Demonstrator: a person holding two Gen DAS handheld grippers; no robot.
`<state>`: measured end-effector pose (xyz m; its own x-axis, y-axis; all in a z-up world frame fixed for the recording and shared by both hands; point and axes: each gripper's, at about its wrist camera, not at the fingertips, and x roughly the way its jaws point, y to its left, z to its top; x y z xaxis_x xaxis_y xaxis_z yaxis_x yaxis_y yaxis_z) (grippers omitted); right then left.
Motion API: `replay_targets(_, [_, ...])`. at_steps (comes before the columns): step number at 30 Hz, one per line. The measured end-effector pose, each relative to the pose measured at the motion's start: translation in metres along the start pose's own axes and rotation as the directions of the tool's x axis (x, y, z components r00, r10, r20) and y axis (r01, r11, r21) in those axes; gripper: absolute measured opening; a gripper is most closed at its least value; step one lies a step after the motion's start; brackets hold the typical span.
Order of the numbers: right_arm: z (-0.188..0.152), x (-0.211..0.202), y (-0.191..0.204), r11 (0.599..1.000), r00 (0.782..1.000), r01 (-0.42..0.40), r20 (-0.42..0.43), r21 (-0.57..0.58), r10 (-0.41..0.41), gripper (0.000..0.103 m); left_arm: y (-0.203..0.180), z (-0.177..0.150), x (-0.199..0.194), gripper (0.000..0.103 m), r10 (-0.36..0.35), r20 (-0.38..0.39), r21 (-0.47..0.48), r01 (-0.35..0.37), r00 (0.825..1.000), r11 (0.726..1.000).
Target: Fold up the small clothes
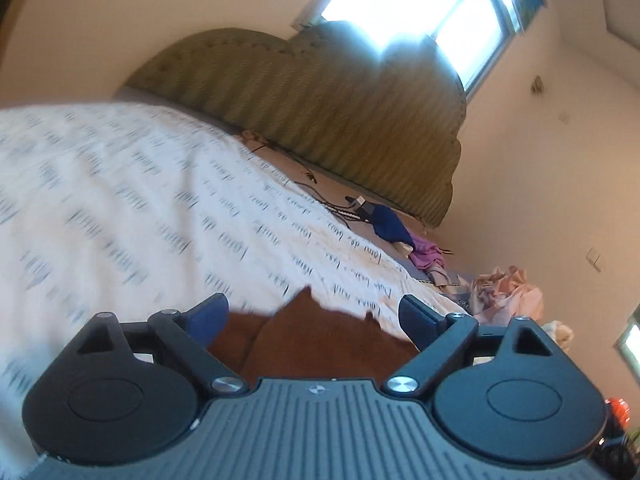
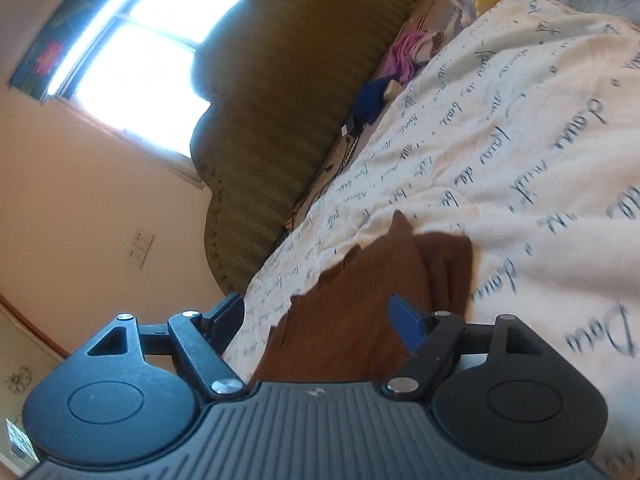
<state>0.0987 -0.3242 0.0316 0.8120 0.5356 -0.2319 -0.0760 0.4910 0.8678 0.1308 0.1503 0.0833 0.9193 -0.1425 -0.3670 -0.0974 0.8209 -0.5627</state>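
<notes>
A small brown garment (image 1: 320, 340) lies bunched on a white bedspread printed with dark script (image 1: 140, 200). In the left wrist view my left gripper (image 1: 316, 314) stands open just over it, the blue pads wide apart on either side of the cloth and not pressing it. In the right wrist view the same brown garment (image 2: 368, 300) lies folded on the bedspread (image 2: 520, 140). My right gripper (image 2: 320, 316) is open too, its pads spread, with the cloth lying loose under and between them. The near part of the garment is hidden by each gripper's body.
A green padded headboard (image 1: 320, 112) stands at the far end under a bright window (image 1: 420, 4). A blue cloth (image 1: 390, 226), a pink cloth (image 1: 426, 254) and dark cables lie along the bed's head. A pile of pale clothes (image 1: 508, 292) sits at the bed's edge.
</notes>
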Motion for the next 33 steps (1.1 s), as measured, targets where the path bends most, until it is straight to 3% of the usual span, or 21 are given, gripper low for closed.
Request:
replay_targets(4, [-0.051,-0.032,-0.006,0.996,0.993,0.091,-0.073,0.007,-0.090,0.080,0.021,-0.040,-0.043,0.089,0.005,-0.046,-0.071,-0.008,0.999,0.997])
replay_targets(7, [-0.081,-0.030,-0.014,0.989,0.980,0.146,-0.142,0.018,-0.142,0.079,0.032,-0.061,-0.034,0.089,0.018,-0.135,-0.117,-0.034,0.991,0.992])
replay_targets(10, [-0.088,-0.014,-0.006,0.989,0.982,0.144,-0.118,-0.014,-0.145,0.080,0.035,-0.068,-0.013,0.090,0.018,-0.166,-0.155,-0.044,0.986,0.987])
replay_targets(12, [-0.085,-0.005,-0.008,0.990,0.987,0.140,-0.085,0.024,-0.138,0.080,0.029,-0.066,0.000,0.094,0.015,-0.148,-0.138,-0.036,0.989,0.990])
replay_targets(16, [-0.075,0.020,-0.016,0.983,0.989,0.151,-0.006,0.102,-0.151,0.075,0.025,-0.064,0.024,0.091,0.046,-0.149,-0.148,-0.069,0.988,0.987])
replay_targets(17, [-0.074,0.025,-0.015,0.982,0.987,0.163,-0.007,0.091,-0.163,0.065,0.024,-0.064,0.026,0.075,0.055,-0.147,-0.145,-0.077,0.988,0.986])
replay_targets(18, [-0.073,0.031,-0.015,0.978,0.982,0.189,-0.029,0.083,-0.187,0.029,0.023,-0.063,0.028,0.064,0.066,-0.159,-0.142,-0.089,0.985,0.986])
replay_targets(19, [-0.072,0.038,-0.020,0.975,0.979,0.200,-0.067,0.097,-0.194,0.009,0.024,-0.064,0.033,0.032,0.086,-0.181,-0.138,-0.112,0.980,0.984])
replay_targets(20, [-0.073,0.042,-0.026,0.971,0.977,0.206,-0.084,0.118,-0.197,0.009,0.027,-0.064,0.037,0.017,0.093,-0.209,-0.143,-0.124,0.974,0.982])
replay_targets(26, [-0.066,0.035,-0.021,0.979,0.984,0.167,-0.074,0.115,-0.160,0.008,0.019,-0.058,0.028,0.014,0.096,-0.202,-0.123,-0.123,0.975,0.985])
replay_targets(33, [-0.060,0.007,0.019,0.995,0.992,0.094,-0.090,0.013,-0.093,0.008,0.002,-0.042,-0.021,0.012,0.013,-0.199,-0.132,-0.040,0.980,0.991])
